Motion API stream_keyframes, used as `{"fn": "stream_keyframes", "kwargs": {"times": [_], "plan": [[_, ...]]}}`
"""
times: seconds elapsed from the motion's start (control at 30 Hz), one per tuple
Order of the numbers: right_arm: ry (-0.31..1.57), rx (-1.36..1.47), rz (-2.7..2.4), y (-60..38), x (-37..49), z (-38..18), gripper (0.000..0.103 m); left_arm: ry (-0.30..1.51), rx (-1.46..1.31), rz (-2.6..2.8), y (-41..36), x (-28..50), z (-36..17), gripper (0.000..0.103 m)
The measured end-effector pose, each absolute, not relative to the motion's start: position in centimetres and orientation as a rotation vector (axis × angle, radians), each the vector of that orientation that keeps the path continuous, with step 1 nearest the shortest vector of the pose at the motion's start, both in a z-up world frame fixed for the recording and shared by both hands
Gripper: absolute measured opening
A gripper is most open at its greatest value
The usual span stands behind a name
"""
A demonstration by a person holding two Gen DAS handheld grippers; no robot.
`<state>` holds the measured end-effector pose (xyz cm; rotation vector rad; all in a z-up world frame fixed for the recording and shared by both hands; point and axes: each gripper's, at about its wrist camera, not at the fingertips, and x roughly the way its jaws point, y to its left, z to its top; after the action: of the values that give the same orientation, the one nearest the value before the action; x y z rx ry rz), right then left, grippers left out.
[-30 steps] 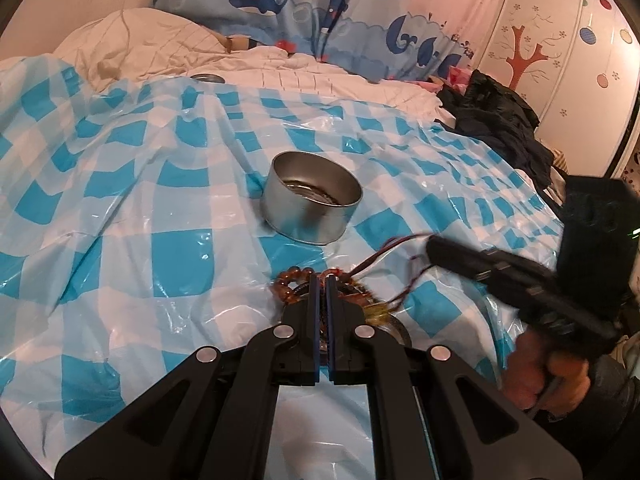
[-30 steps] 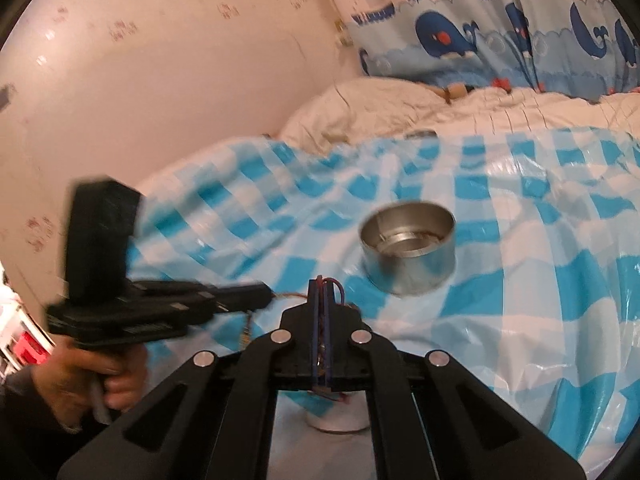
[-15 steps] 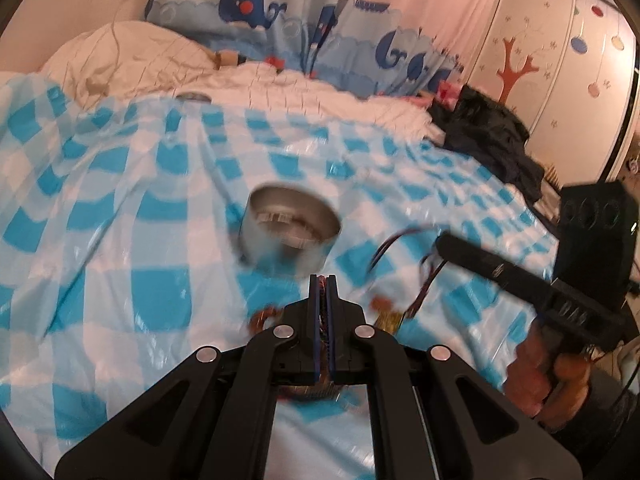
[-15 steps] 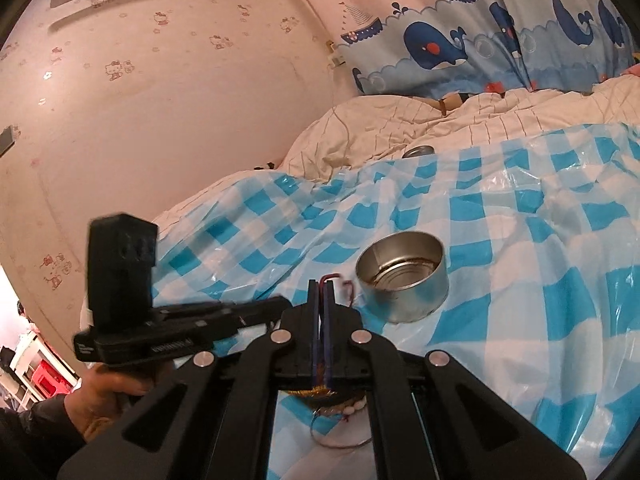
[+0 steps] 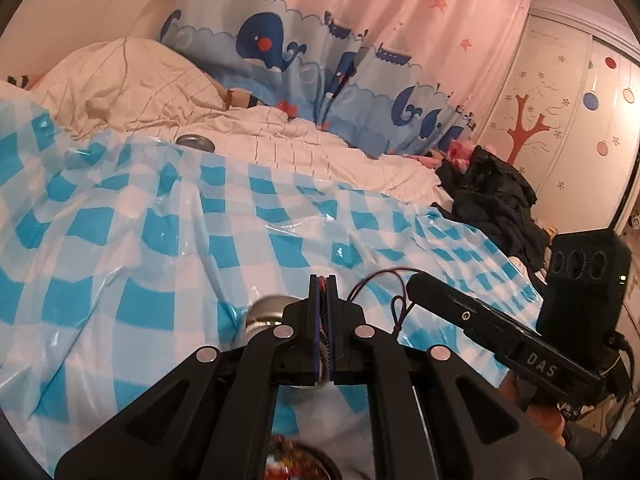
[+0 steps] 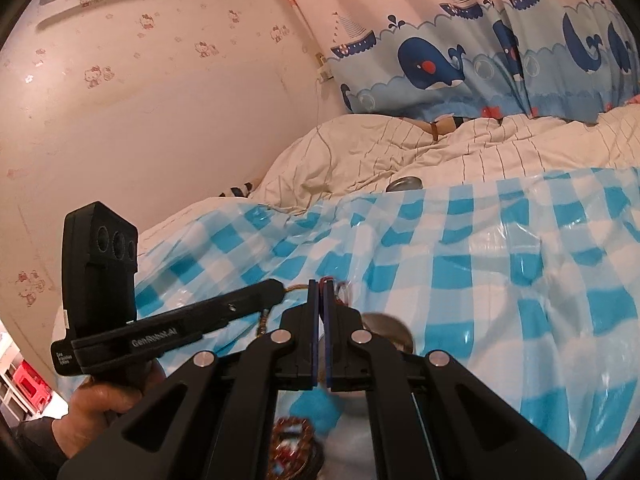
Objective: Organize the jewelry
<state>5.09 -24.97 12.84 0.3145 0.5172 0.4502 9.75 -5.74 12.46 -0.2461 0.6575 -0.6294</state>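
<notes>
Both grippers hang above a bed covered with a blue-and-white checked plastic sheet, side by side and close together. The left gripper has its jaws pressed together on a dark red cord, part of a piece of jewelry; the cord arcs out to the right of the tips and runs over to the right gripper, whose jaws are likewise closed on it, with a bit of red cord poking out at the tips. In the right wrist view a thin golden-brown strand leads from the tip of the left gripper toward the right one, so the piece is stretched between the two. A round metal tin sits on the sheet just below and beyond the jaws, mostly hidden behind the gripper bodies; its contents cannot be made out. Near the bottom edge of both views a blurred cluster of reddish-brown beads shows beneath the grippers. Farther off, a small metal lid rests at the far edge of the sheet against a cream quilt, with a whale-print curtain behind.
</notes>
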Motion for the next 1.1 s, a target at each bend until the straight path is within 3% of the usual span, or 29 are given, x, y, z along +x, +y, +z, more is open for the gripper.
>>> {"fn": "stream_keyframes", "kwargs": {"times": [0.1, 0.33, 0.4, 0.47, 0.53, 0.63, 0.87, 1.1], "plan": [[0.551, 0.306, 0.433, -24.6, 7.2, 11.6, 0.003, 0.72, -0.226, -0.619, -7.1, 12.1, 10.8, 0.002], [0.827, 0.304, 0.423, -23.6, 10.6, 5.7, 0.007, 0.896, -0.114, -0.497, -8.1, 13.9, 8.0, 0.007], [0.791, 0.315, 0.41, -24.0, 9.8, 6.3, 0.042, 0.874, -0.096, -0.485, -7.3, 12.9, 8.7, 0.016], [0.723, 0.313, 0.386, -24.6, 8.2, 7.7, 0.052, 0.853, -0.09, -0.468, -5.9, 11.5, 9.4, 0.029], [0.69, 0.295, 0.378, -24.9, 6.8, 8.6, 0.052, 0.842, -0.082, -0.456, -4.8, 10.3, 9.8, 0.04], [0.691, 0.298, 0.336, -25.6, 5.5, 8.9, 0.055, 0.842, -0.086, -0.433, -2.8, 8.1, 10.0, 0.046], [0.72, 0.292, 0.251, -25.9, 4.5, 7.7, 0.056, 0.886, -0.068, -0.44, -0.7, 4.3, 8.5, 0.051], [0.708, 0.286, 0.358, -21.5, 10.6, 8.4, 0.062, 0.892, -0.096, -0.457, -0.1, 4.6, 8.5, 0.053]]}}
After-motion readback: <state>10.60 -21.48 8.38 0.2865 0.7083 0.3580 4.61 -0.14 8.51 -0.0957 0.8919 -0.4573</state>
